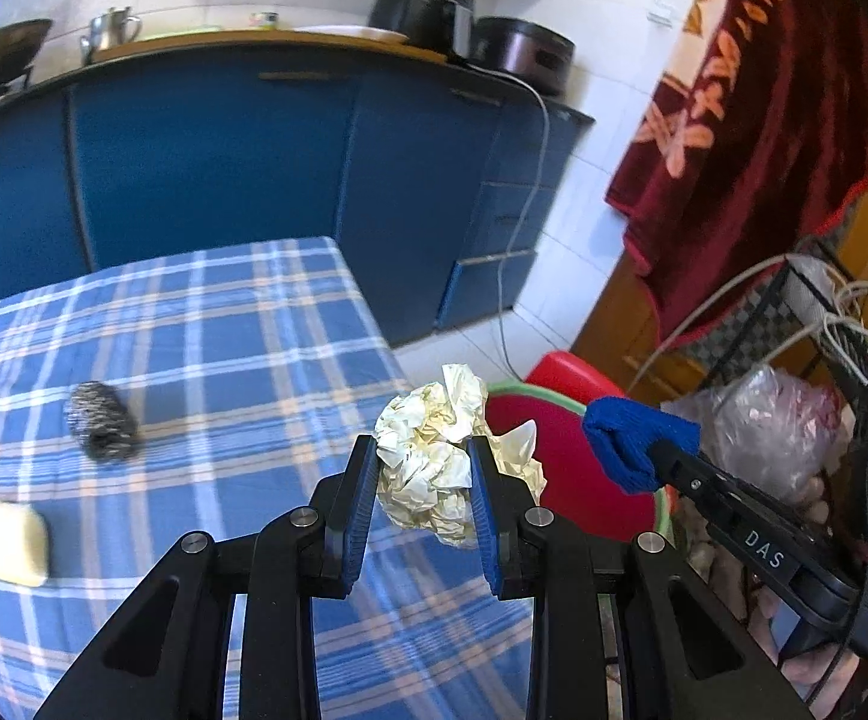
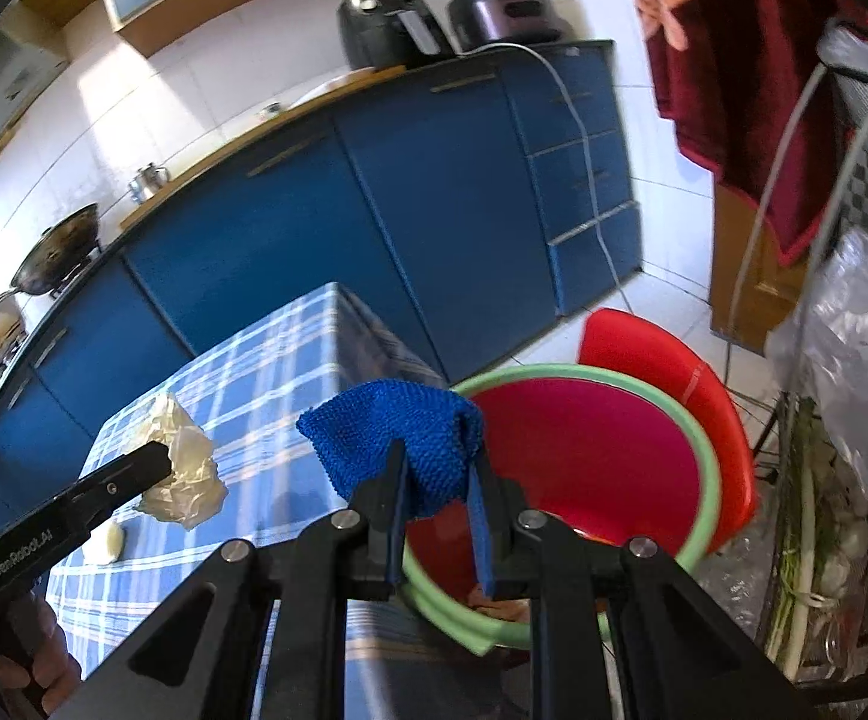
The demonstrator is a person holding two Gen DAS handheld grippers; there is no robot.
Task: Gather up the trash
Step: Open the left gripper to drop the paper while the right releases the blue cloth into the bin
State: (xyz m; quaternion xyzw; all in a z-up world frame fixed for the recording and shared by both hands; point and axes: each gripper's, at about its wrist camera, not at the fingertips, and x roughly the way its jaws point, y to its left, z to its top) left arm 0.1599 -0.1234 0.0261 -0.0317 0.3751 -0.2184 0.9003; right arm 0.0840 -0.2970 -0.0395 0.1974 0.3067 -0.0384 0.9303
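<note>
**A:** Blue knit cloth (image 2: 398, 450), was that what your right gripper (image 2: 436, 480) had?

**B:** Yes. My right jaws were nearly closed, clamped on a bunched fold of it, and the cloth hung over the near rim of the bin (image 2: 711, 450), the red one with the green edge. The bin stood on the floor just beside the table (image 1: 242, 324) corner.

**A:** And the left?

**B:** My left gripper (image 1: 425, 468) was pinched on a paper wad (image 1: 428, 456), crumpled and cream-white. The pads squeezed it from both sides, and most of it stuck out past the tips. It was above the table edge, close to the bin but not yet over the opening, as I judged it.

**A:** So how far along were you?

**B:** Two pieces were lifted and carried towards the bin, neither one dropped. I could see something lying low inside the bin, too hidden by my fingers to name.

**A:** Anything left on the table?

**B:** A steel scourer (image 1: 101, 420) and a pale yellow block (image 1: 6, 540), perhaps a sponge, both well apart from my grippers on the checked cloth. Whether they counted as trash, I could not tell.
</note>
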